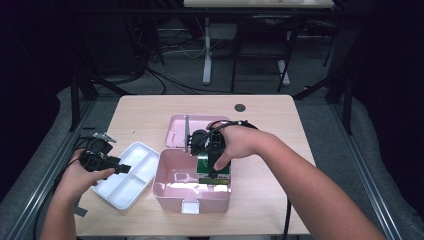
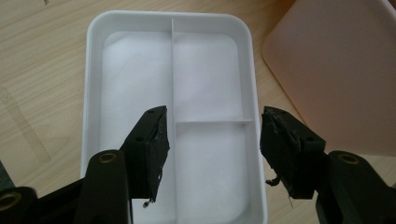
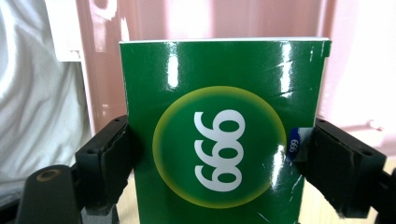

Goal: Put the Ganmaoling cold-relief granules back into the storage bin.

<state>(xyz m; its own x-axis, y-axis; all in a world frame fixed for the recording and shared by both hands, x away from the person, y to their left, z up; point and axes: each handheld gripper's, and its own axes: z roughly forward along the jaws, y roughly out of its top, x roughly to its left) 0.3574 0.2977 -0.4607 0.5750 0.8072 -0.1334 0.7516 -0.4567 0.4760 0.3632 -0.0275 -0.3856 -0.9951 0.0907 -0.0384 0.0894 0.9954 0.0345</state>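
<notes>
A green carton (image 1: 202, 165) with a yellow disc and white numerals (image 3: 219, 149) is clamped on both sides by my right gripper (image 3: 217, 158). In the high view the right gripper (image 1: 214, 167) holds that carton upright at the right side of the open pink box (image 1: 192, 200), partly down inside it. The pink inner wall (image 3: 233, 18) shows just behind the carton. My left gripper (image 1: 120, 167) stands open over the white divided tray (image 1: 131, 182), with nothing between its jaws (image 2: 215, 121). The tray's compartments (image 2: 135, 84) hold nothing.
The pink lid (image 1: 176, 131) lies flat behind the box. One pink box corner (image 2: 336, 70) sits close to the tray's right edge. A small dark disc (image 1: 240, 107) is set in the tabletop at the back. Bare wood (image 1: 145, 110) surrounds these.
</notes>
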